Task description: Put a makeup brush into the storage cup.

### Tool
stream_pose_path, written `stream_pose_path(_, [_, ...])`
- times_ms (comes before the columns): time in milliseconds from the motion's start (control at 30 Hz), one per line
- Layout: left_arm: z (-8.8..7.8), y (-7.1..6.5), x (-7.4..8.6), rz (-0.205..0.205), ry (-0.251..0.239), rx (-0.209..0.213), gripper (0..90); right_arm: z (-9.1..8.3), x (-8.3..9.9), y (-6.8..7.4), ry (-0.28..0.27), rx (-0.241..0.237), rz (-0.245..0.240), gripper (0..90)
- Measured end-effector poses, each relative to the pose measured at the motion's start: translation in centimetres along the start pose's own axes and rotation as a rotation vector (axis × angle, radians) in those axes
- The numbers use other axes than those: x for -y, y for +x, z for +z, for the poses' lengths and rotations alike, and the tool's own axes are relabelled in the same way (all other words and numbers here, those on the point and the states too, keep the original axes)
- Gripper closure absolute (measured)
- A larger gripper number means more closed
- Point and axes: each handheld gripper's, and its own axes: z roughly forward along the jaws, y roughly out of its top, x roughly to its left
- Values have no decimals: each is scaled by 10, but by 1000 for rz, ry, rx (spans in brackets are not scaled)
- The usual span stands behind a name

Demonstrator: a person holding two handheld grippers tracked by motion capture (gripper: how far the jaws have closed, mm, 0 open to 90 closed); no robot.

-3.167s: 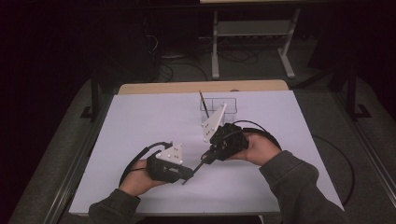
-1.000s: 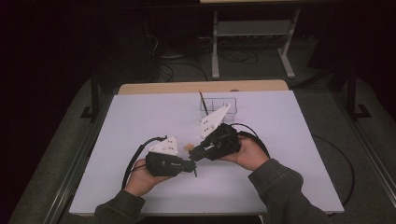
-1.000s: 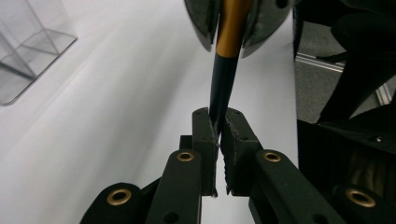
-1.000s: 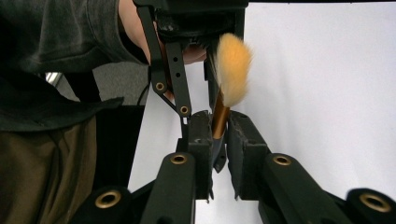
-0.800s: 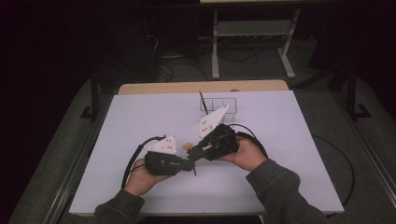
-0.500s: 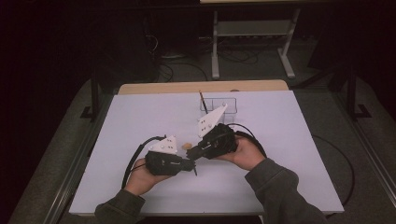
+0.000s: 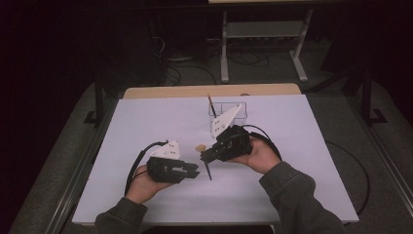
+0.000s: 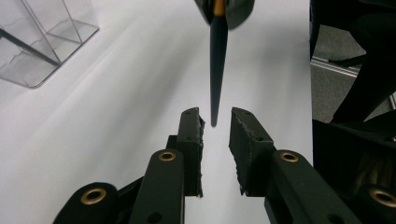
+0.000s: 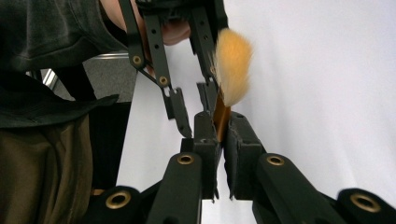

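A brush with a dark handle [image 8: 217, 70], an orange ferrule and tan bristles [image 9: 232, 65] hangs over the white table top [image 7: 146, 122]. My right gripper [image 9: 222, 119] is shut on its ferrule, and in the high view it sits at the table's middle [image 7: 203, 157]. The left gripper [image 8: 215, 116] faces it from the left [image 7: 195, 171]. Its jaws have just been opening and stand apart. The handle's pointed end reaches just between their tips, and neither pad touches it.
A clear plastic holder [image 7: 228, 108] stands at the back middle of the table with another thin brush [image 7: 212, 103] leaning in it. It is also at the upper left in the left gripper view [image 8: 42, 42]. Black cables trail from both grippers.
The left gripper's jaws have parted and let go of the brush handle. The right gripper keeps its grip. Both hands have stayed almost where they were.
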Motion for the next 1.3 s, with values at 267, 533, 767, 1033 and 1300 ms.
stream_pose_path(267, [-3, 4, 8, -12, 27, -39, 691, -7, 9, -11, 16, 13, 37, 830])
stream_pose_path(533, [-5, 6, 16, -30, 48, -72, 657, -13, 15, -19, 24, 27, 69, 831])
stream_pose_path(767, [-15, 6, 23, -47, 23, -105, 644, -18, 21, -23, 35, 42, 86, 830])
stream_pose_path(1033, [-20, 5, 34, -71, 32, -129, 615, -25, 26, -27, 43, 61, 98, 830])
stream_pose_path(1300, [-26, 4, 41, -90, 37, -150, 592, -35, 31, -28, 42, 87, 114, 831])
